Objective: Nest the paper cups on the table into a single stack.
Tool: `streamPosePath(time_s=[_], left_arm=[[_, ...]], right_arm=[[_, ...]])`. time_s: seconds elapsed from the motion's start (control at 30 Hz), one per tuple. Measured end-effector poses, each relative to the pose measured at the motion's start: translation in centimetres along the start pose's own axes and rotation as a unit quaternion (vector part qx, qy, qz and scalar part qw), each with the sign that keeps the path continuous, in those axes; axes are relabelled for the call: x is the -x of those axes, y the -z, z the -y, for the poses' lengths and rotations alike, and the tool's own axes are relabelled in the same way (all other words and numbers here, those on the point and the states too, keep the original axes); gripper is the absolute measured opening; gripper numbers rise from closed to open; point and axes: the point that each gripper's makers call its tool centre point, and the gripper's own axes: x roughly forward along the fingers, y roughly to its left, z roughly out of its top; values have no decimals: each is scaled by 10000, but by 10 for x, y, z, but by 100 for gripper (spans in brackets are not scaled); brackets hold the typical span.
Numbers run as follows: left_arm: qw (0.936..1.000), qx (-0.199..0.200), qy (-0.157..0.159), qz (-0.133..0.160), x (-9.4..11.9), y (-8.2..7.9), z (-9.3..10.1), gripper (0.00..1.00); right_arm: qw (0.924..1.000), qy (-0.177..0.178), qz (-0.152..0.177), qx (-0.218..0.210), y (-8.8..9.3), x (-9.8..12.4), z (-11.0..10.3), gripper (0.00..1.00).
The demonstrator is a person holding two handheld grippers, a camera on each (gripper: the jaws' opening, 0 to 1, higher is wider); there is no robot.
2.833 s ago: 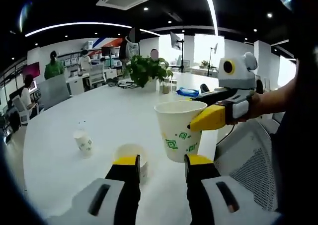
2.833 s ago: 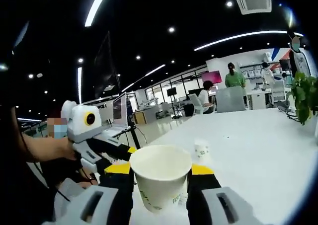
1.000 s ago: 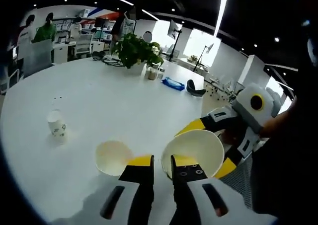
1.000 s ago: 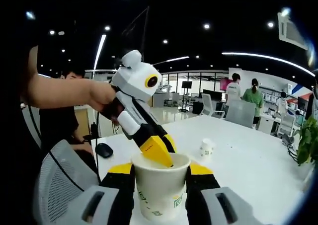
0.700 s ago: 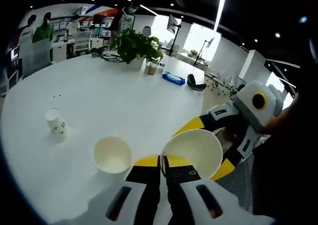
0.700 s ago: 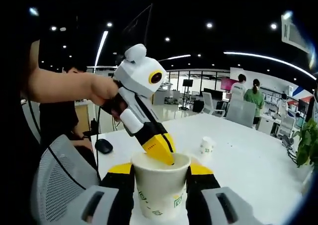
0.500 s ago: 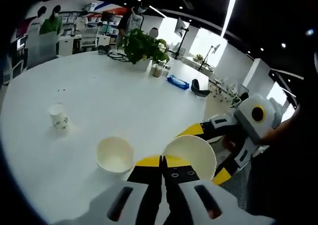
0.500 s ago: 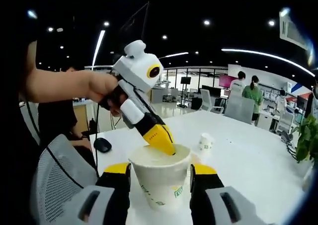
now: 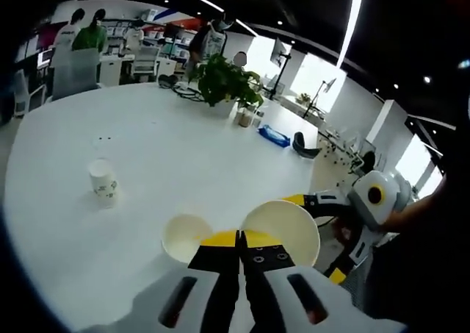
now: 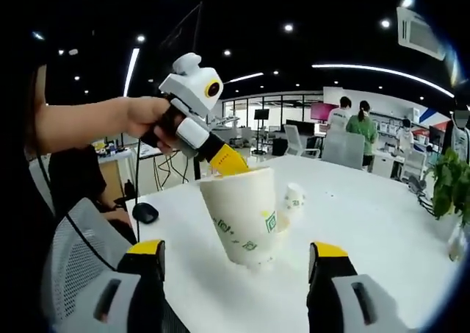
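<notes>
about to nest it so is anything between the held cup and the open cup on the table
Nothing visible. In the left gripper view, the left tongs pinch the rim of the held cup, and the open cup sits right beside it on the white table. The small cup stands off to the side.

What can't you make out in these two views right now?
- Cup base, right gripper view: whether it touches the table is unclear.
- Second cup, left gripper view: its near side is hidden by the left gripper.
- Small cup, left gripper view: print too small to read.
</notes>
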Motion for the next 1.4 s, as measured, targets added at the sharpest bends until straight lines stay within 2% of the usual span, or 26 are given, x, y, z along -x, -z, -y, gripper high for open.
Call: streamPosePath(time_s=[0.33, 0.37, 0.63, 1.0, 1.13, 1.4], left_arm=[[9982, 159, -546, 166, 6, -6, -26, 0], [9974, 162, -673, 211, 7, -7, -31, 0], [9933, 187, -1066, 408, 9, -19, -53, 0], [9912, -121, -1321, 26, -10, -8, -64, 0], [9916, -140, -1287, -62, -18, -4, -66, 0], [9894, -419, -1349, -327, -32, 9, -72, 0]], right_arm=[[9996, 193, -13, -215, 10, 7, 14, 97], [9995, 208, -20, -217, 12, 7, 15, 97], [9994, 277, 4, -214, 12, 8, 16, 99], [9992, 351, 39, -198, 10, 10, 18, 98], [9991, 372, 15, -196, 12, 10, 19, 97], [9990, 404, 2, -169, 12, 10, 20, 94]])
